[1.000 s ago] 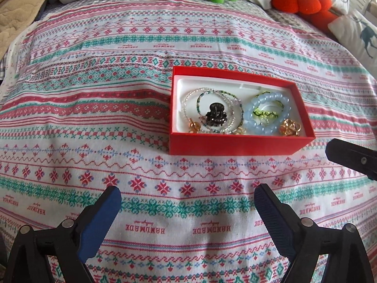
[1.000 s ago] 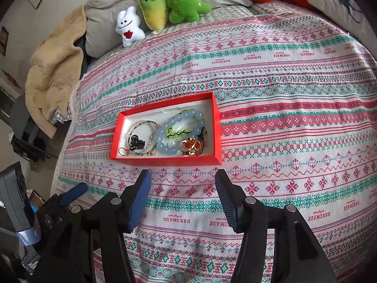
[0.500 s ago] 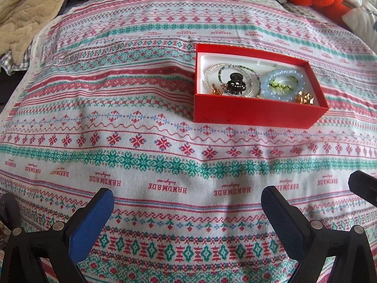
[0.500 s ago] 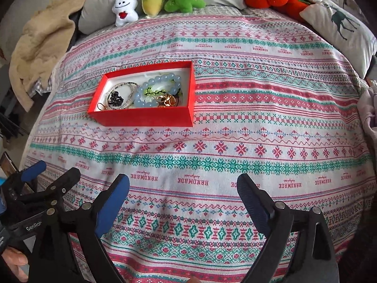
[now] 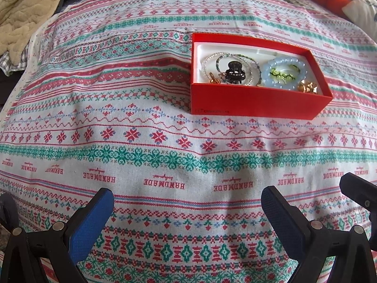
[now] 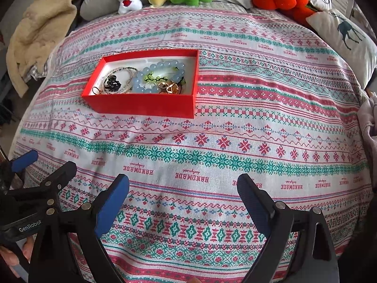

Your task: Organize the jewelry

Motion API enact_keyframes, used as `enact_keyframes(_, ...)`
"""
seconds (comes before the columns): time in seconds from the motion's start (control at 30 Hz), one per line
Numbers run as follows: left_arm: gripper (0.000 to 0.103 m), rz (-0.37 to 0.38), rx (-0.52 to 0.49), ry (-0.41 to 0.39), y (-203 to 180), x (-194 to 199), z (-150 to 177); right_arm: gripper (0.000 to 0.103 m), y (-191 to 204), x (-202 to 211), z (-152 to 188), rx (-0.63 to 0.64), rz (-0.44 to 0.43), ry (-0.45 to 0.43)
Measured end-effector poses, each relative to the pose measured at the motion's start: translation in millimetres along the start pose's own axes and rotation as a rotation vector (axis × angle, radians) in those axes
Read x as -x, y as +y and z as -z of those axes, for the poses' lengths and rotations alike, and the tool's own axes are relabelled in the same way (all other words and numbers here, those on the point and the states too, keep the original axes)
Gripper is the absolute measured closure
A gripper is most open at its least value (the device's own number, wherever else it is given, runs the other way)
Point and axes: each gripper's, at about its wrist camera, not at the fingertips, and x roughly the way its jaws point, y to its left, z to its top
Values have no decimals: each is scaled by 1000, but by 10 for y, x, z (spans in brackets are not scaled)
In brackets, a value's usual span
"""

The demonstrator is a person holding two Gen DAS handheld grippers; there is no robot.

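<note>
Blue ribbed pads line both black two-finger tools. The left gripper [image 5: 187, 208] stands spread wide, empty, over the woven red-and-green patterned bedspread [image 5: 132, 122]; the right gripper [image 6: 182, 197] gapes wide too, holding nothing. Beyond them the shallow red cardboard box [image 6: 143, 105] holds thin beaded bracelets [image 5: 212, 64], a dark claw clip [image 5: 234, 73], a pale blue bead bracelet [image 6: 160, 76] and gold pieces [image 6: 168, 87].

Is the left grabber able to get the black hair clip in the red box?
Probably yes. The left gripper is open and empty, the red box has no lid, and the black hair clip lies on top of the beaded strands. Only bare patterned cloth lies between.
</note>
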Motion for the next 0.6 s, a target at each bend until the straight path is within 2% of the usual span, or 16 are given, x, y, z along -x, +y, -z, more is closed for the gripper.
enact_keyframes(0.6, 1, -2, -2, 4, 1, -5, 11, 9, 1, -32, 8, -11, -3, 14)
